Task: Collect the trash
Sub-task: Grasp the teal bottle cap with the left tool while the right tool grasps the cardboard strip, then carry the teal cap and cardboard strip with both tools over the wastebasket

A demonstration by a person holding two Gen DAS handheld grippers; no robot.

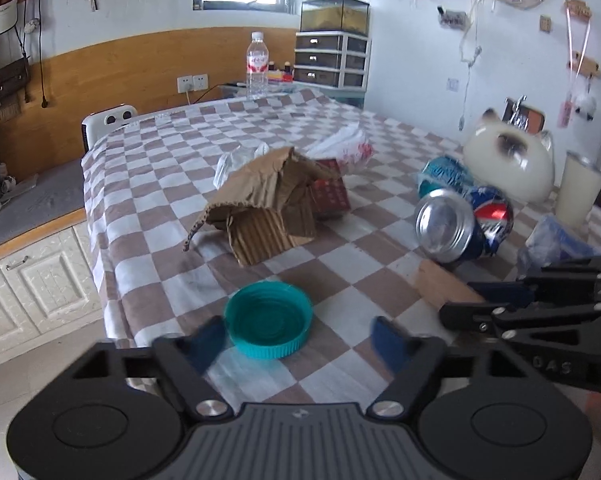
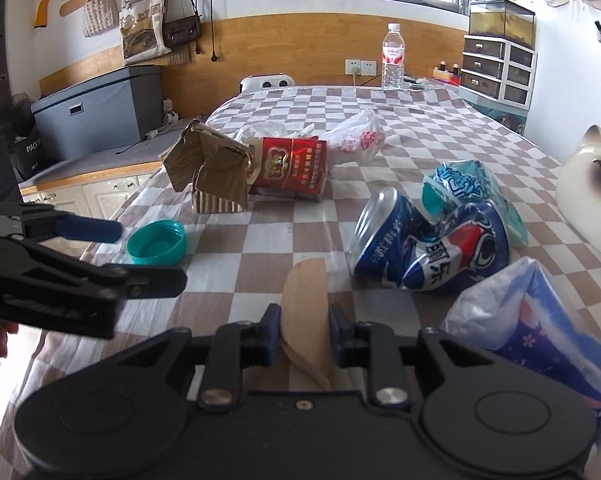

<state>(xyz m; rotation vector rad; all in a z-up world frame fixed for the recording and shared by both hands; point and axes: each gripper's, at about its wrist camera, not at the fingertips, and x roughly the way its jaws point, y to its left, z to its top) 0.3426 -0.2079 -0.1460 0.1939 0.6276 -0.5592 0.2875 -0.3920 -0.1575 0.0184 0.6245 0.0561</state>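
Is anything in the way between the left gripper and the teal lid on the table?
Nothing visible. The teal lid lies on bare checkered cloth just ahead of the left gripper, whose jaws stand open either side of it. The torn cardboard lies farther back.

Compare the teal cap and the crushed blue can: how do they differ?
The teal cap is intact; the crushed blue can is dented and bent in the middle. The cap sits flat with its open side up; the can lies on its side. The cap is plain teal and low; the can is much bulkier and printed blue, red and white. Both rest on the checkered tablecloth, neither held.
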